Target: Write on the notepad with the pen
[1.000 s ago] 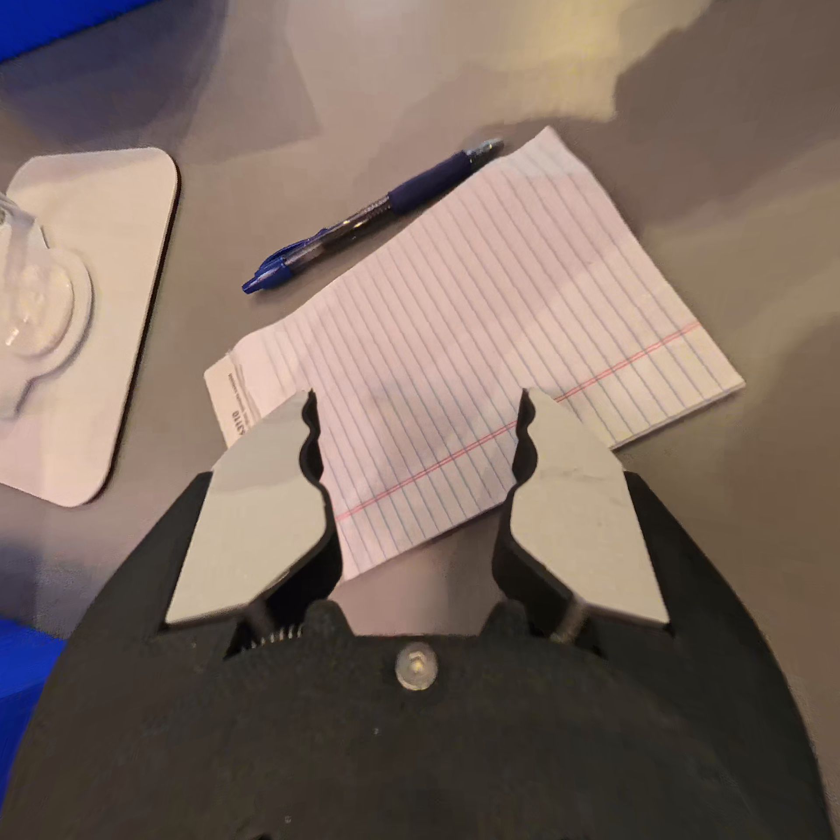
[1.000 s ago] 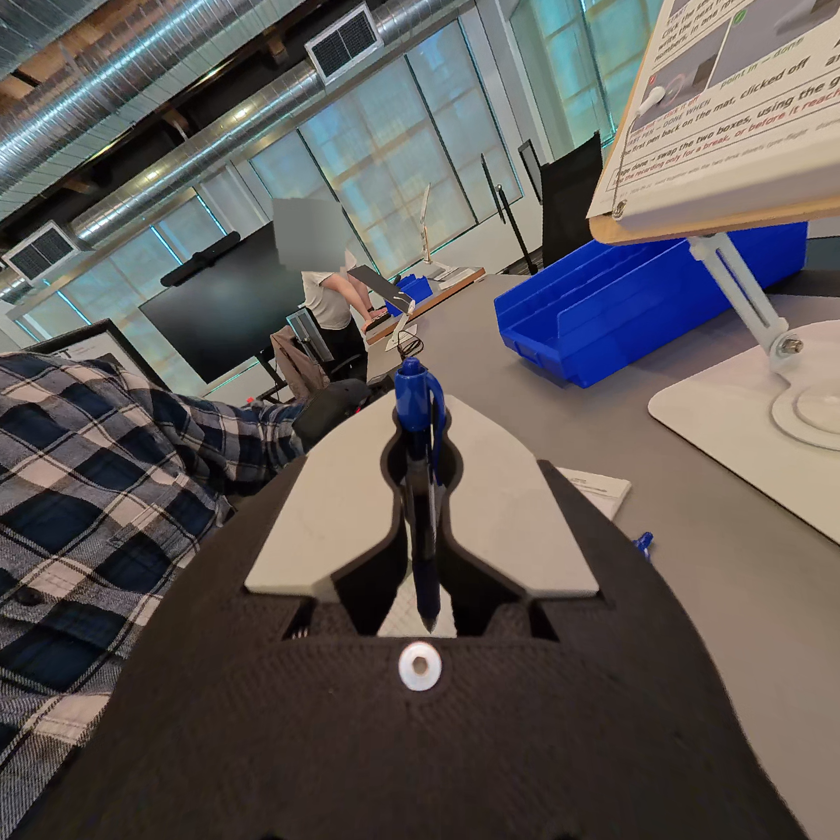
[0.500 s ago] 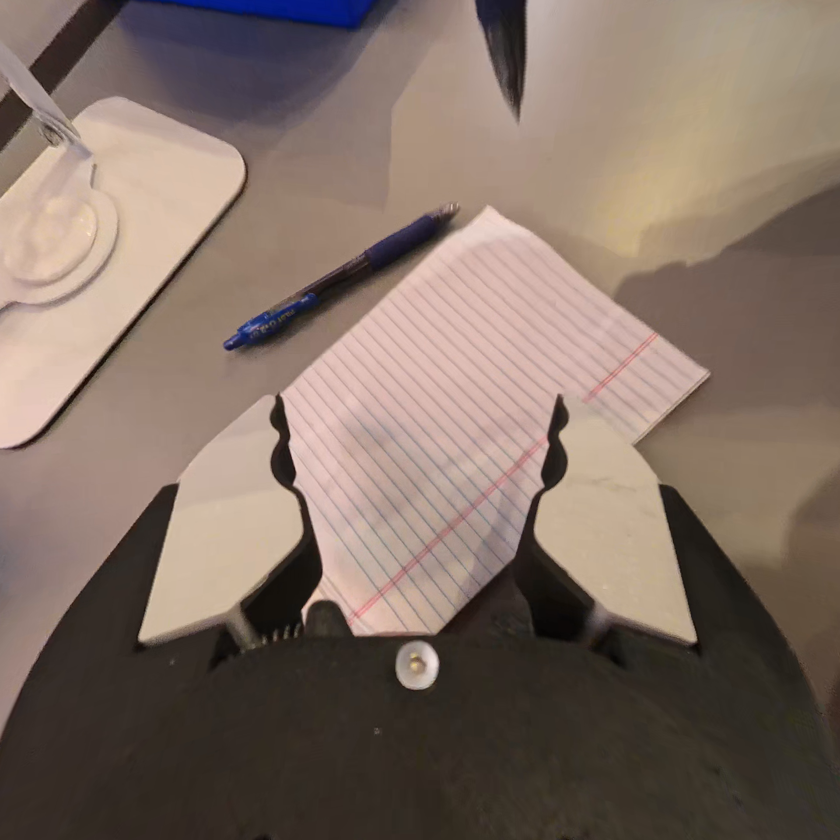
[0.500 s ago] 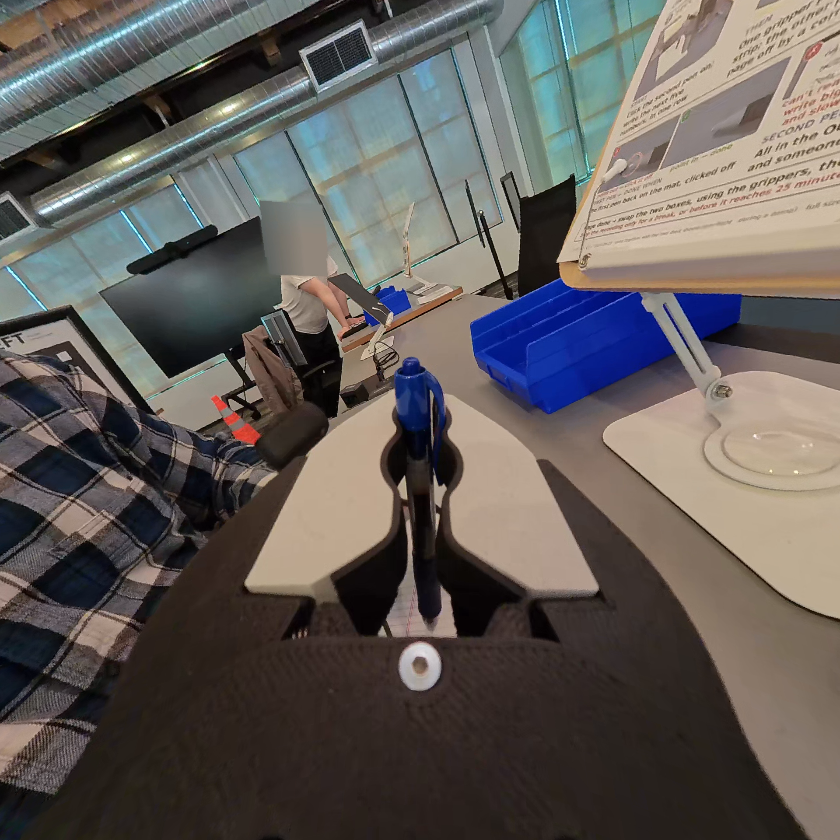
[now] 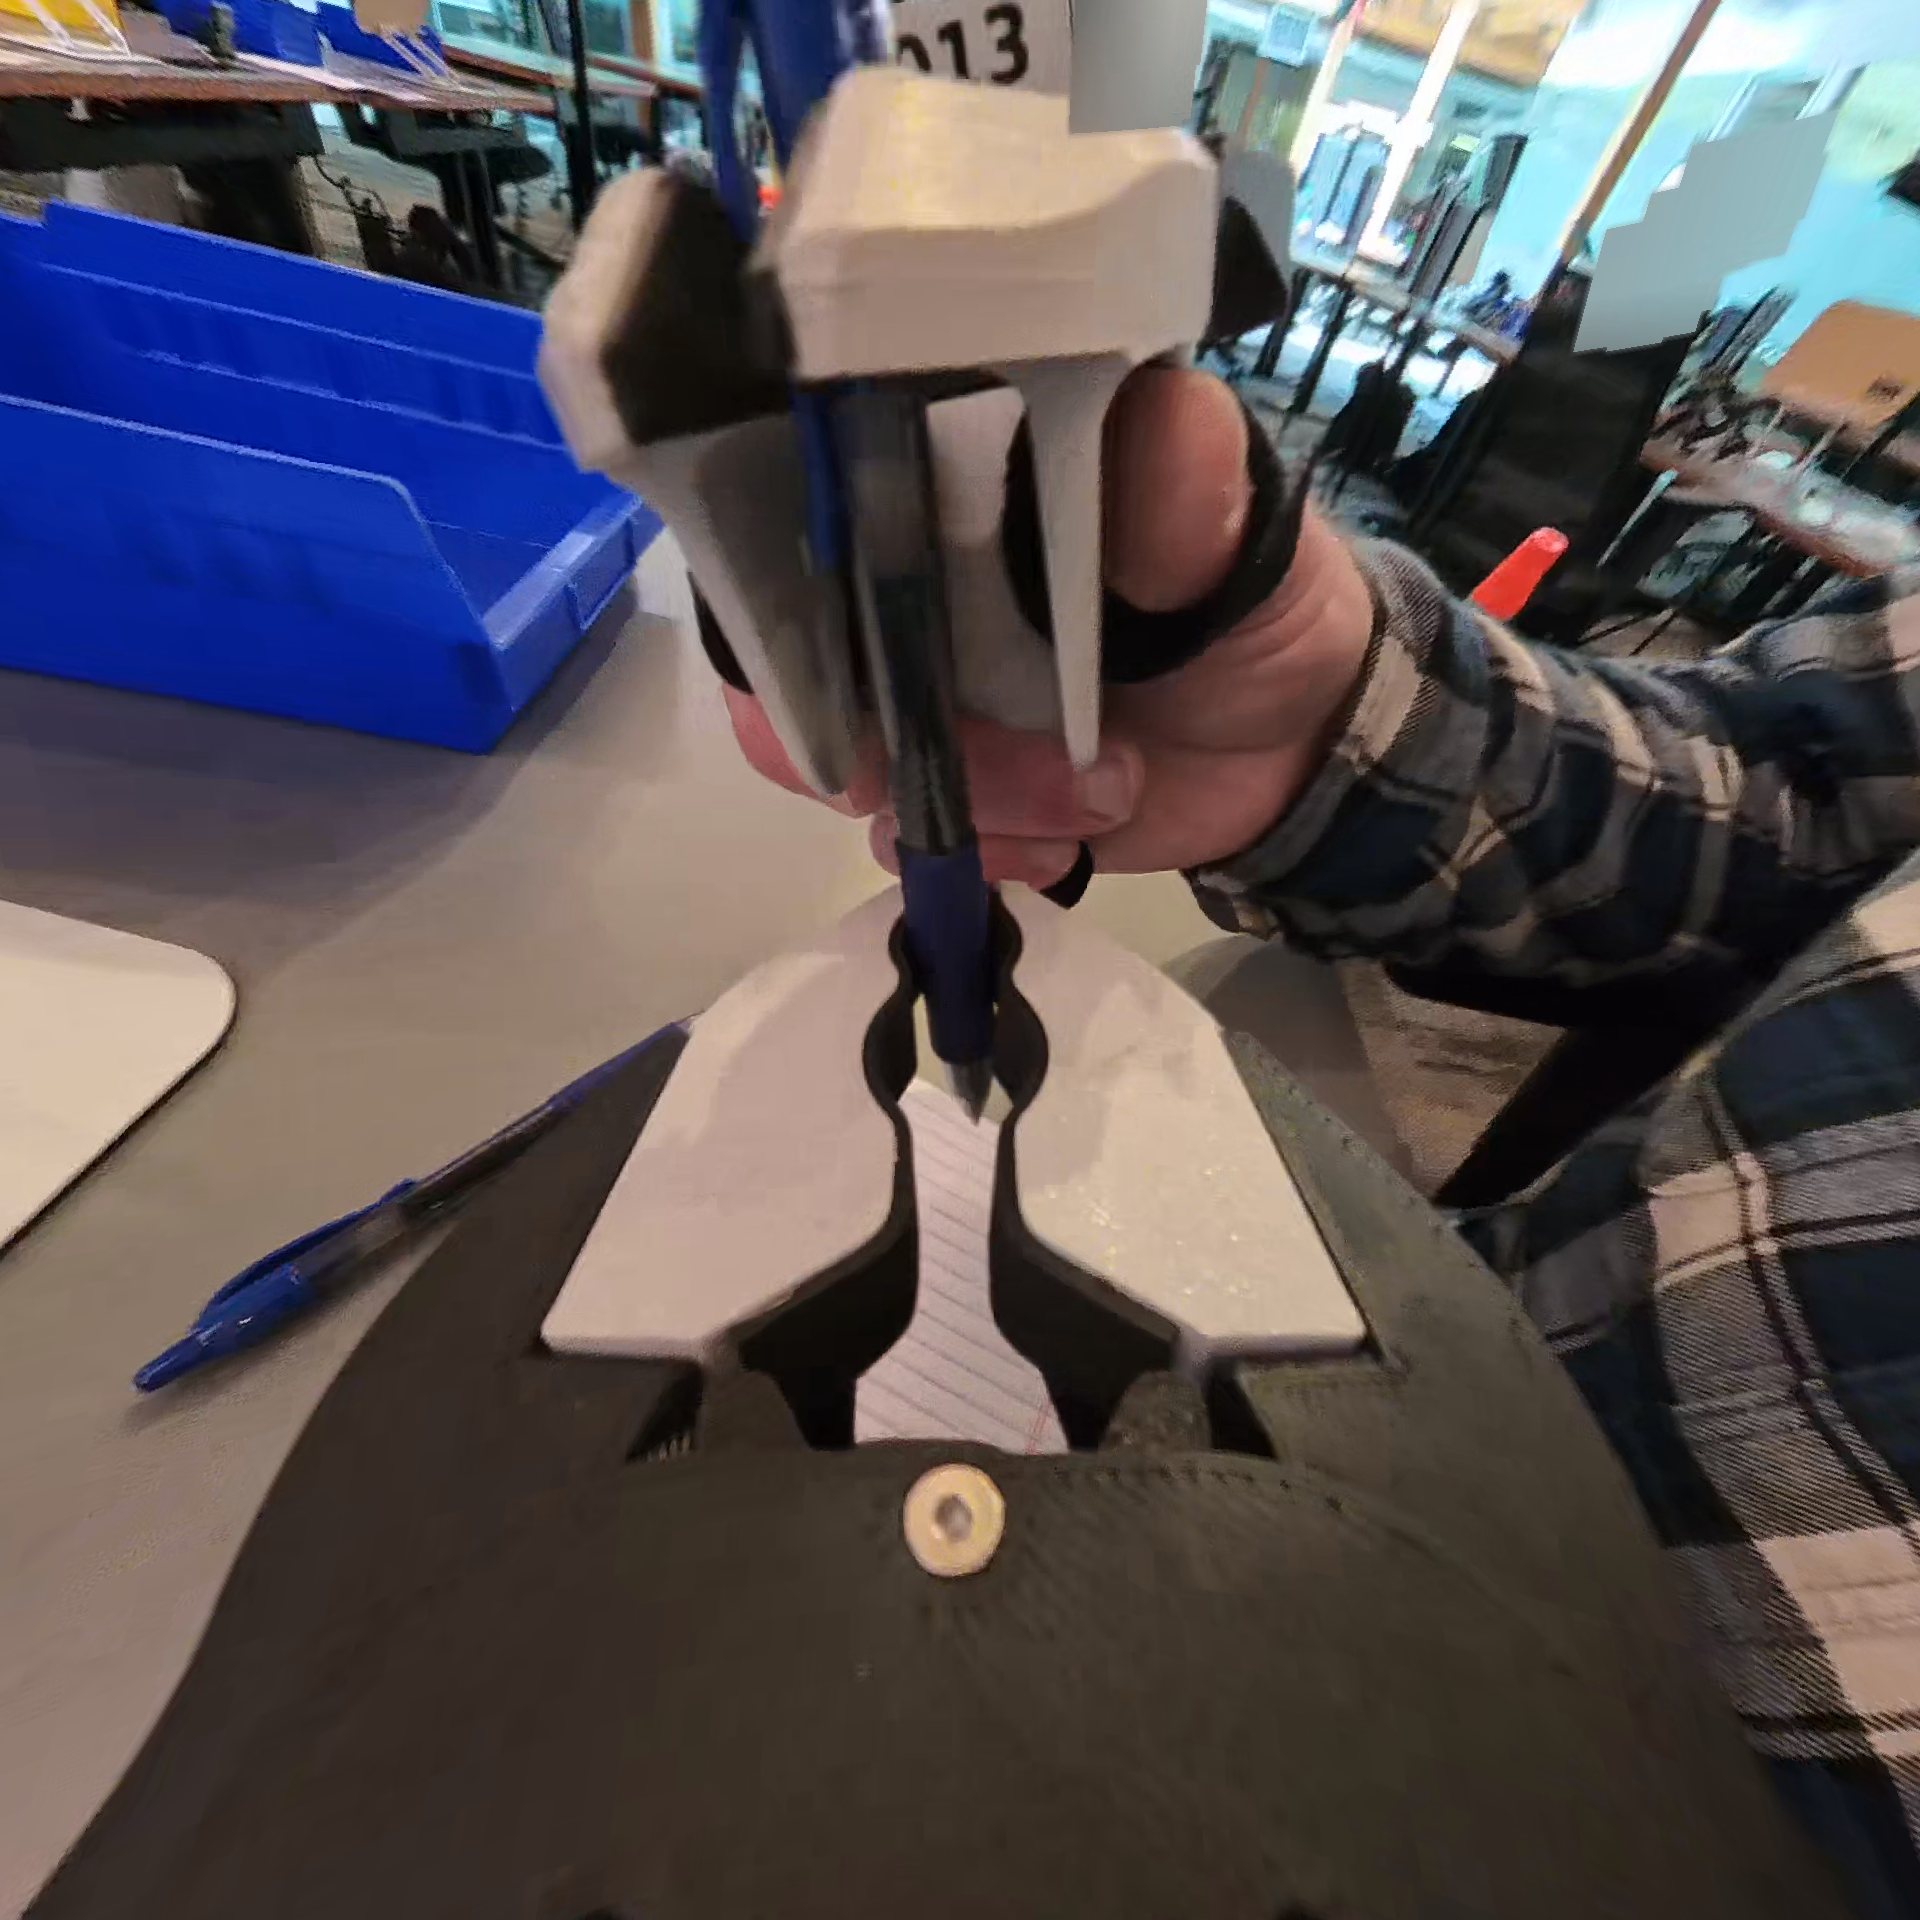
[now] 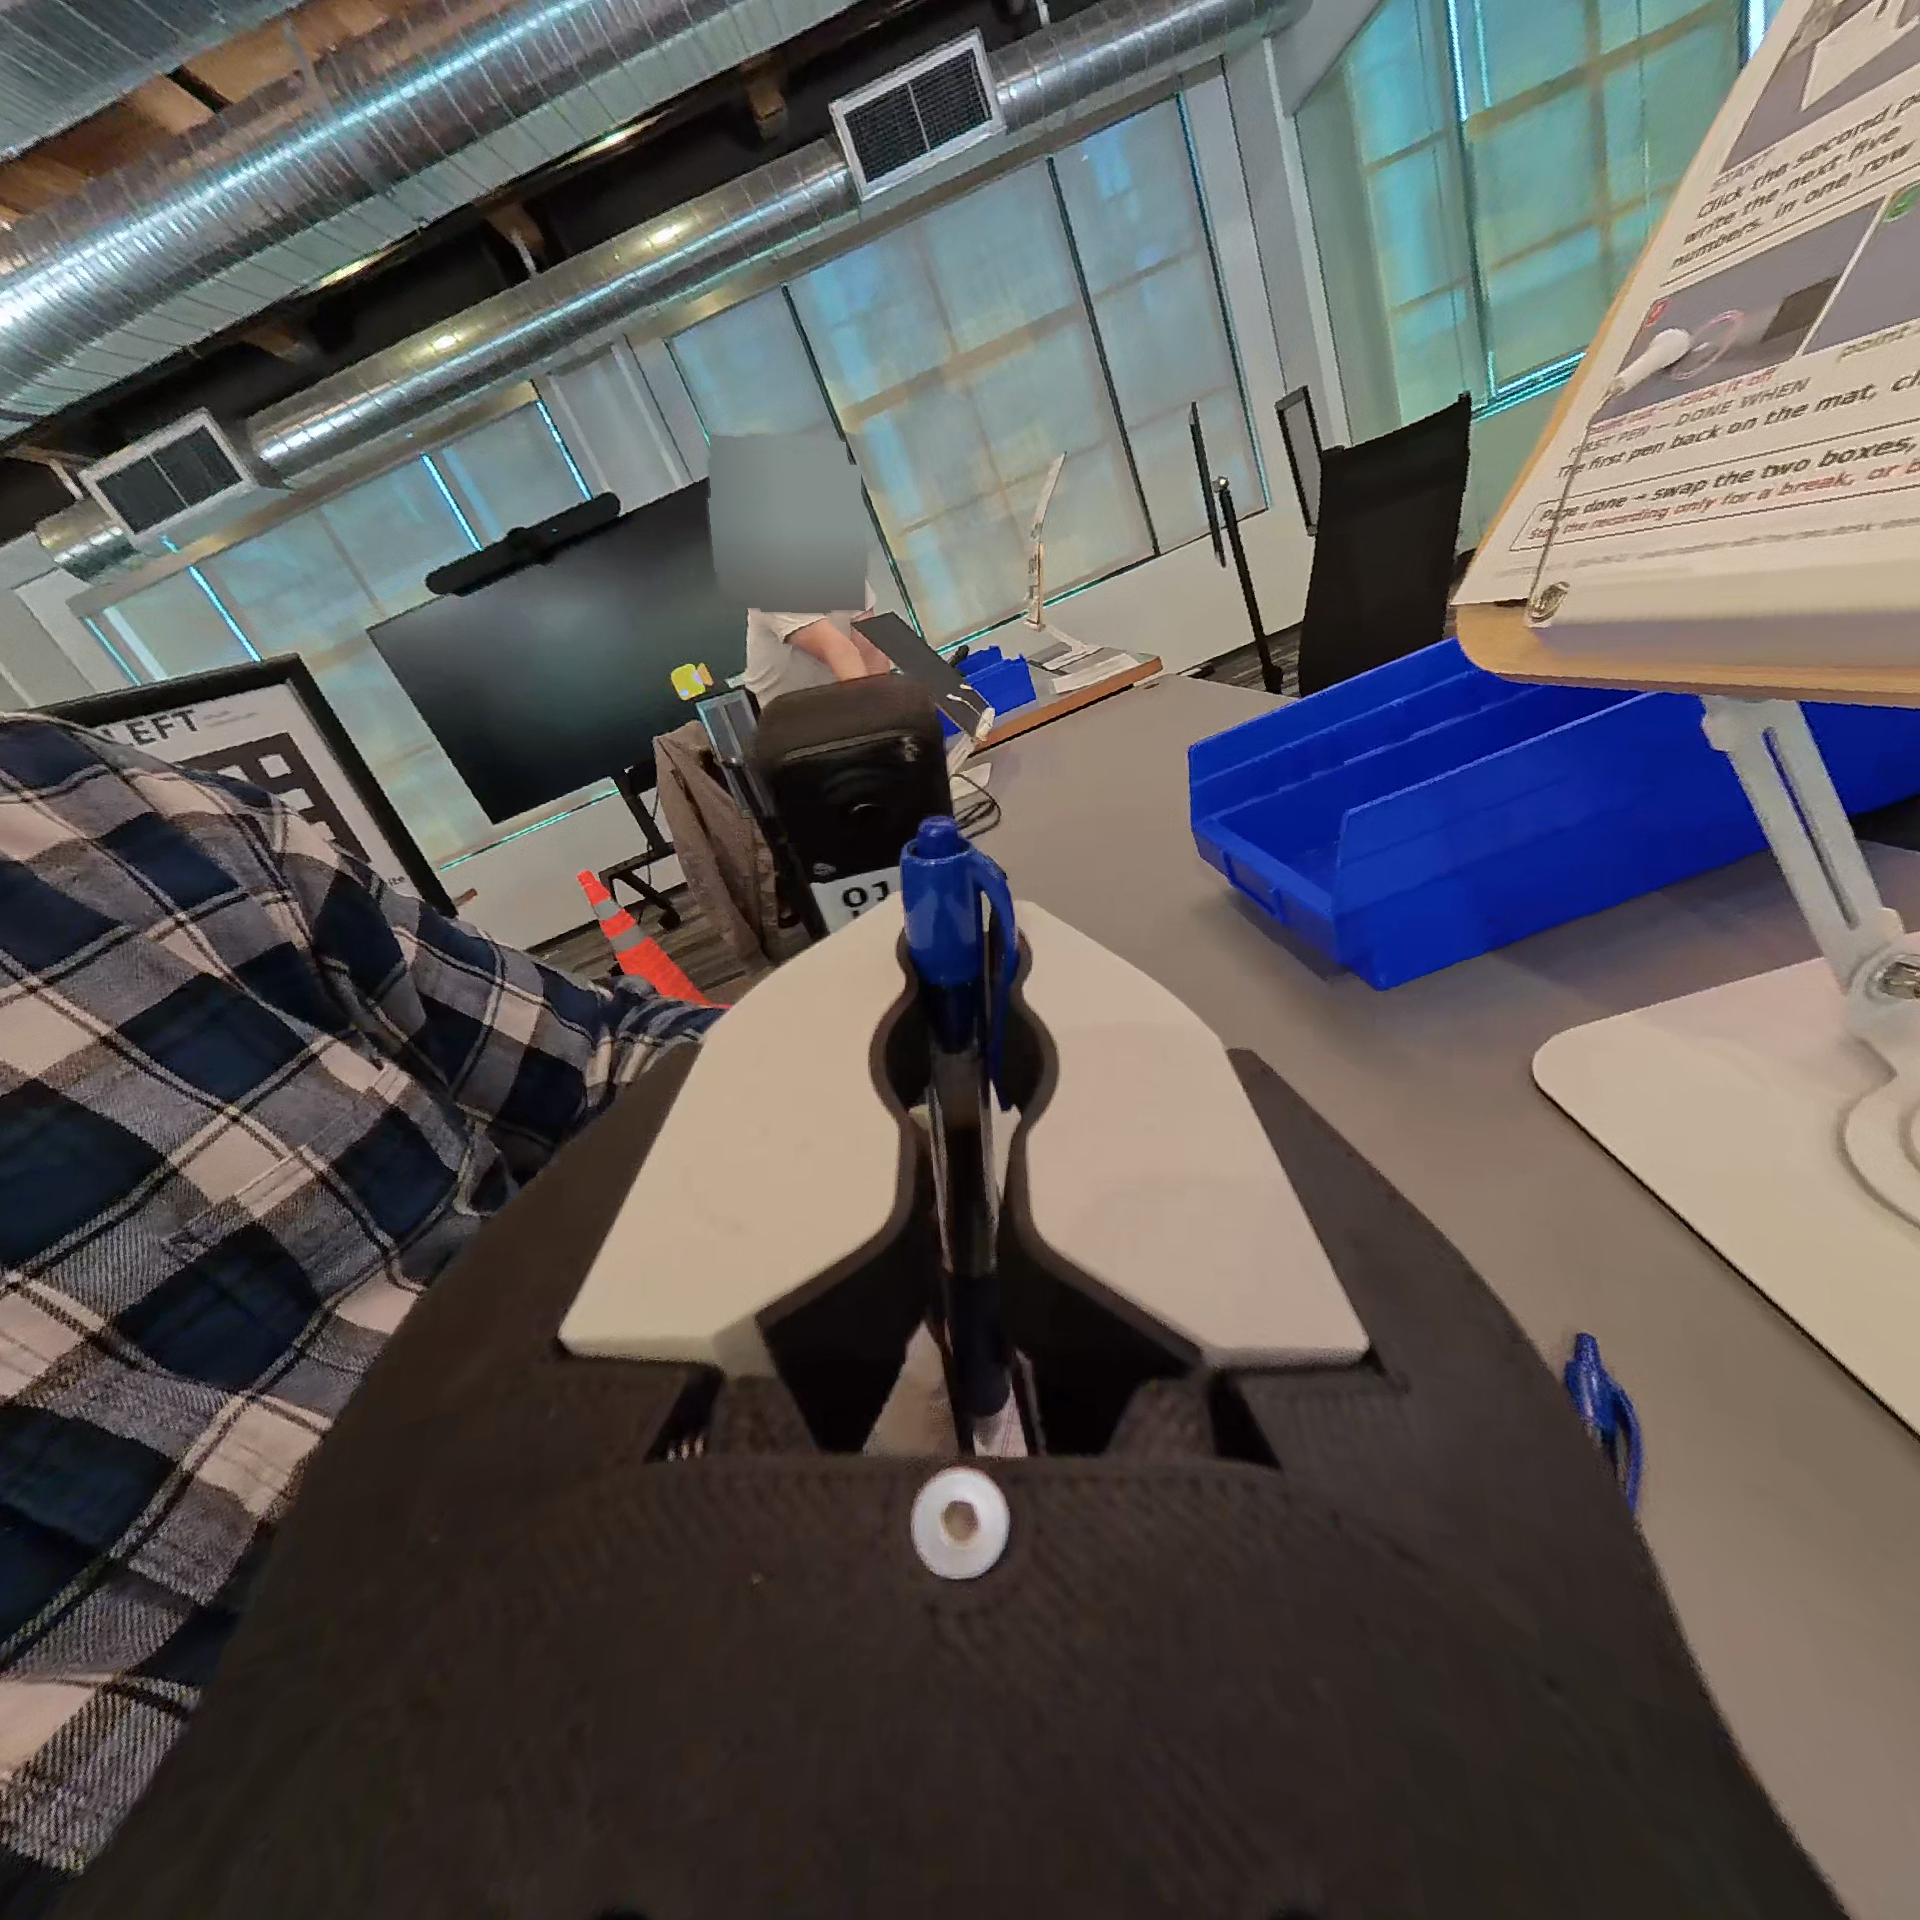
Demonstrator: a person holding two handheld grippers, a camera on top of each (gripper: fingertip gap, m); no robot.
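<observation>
My right gripper [image 6: 961, 997] is shut on a blue pen [image 6: 951, 935] and holds it upright, clip end up. In the left wrist view the right gripper [image 5: 904, 499] hangs above with the pen [image 5: 925, 748] pointing down. My left gripper [image 5: 954, 987] is shut on the pen's blue grip just above its tip. The lined notepad [image 5: 951, 1299] shows on the table through the gap behind the left fingers. A second blue pen [image 5: 343, 1278] lies on the table to the left; it also shows in the right wrist view [image 6: 1600, 1403].
A blue bin [image 5: 260, 499] stands at the back of the grey table and also shows in the right wrist view [image 6: 1455, 831]. A white stand base [image 6: 1714, 1143] carries a tilted instruction board [image 6: 1714, 364]. A hand and plaid sleeve [image 5: 1558, 779] are at the right.
My left gripper was wide open over the notepad; it tilted up to the pen's lower end and closed on the grip. The right gripper kept its hold on the pen.
</observation>
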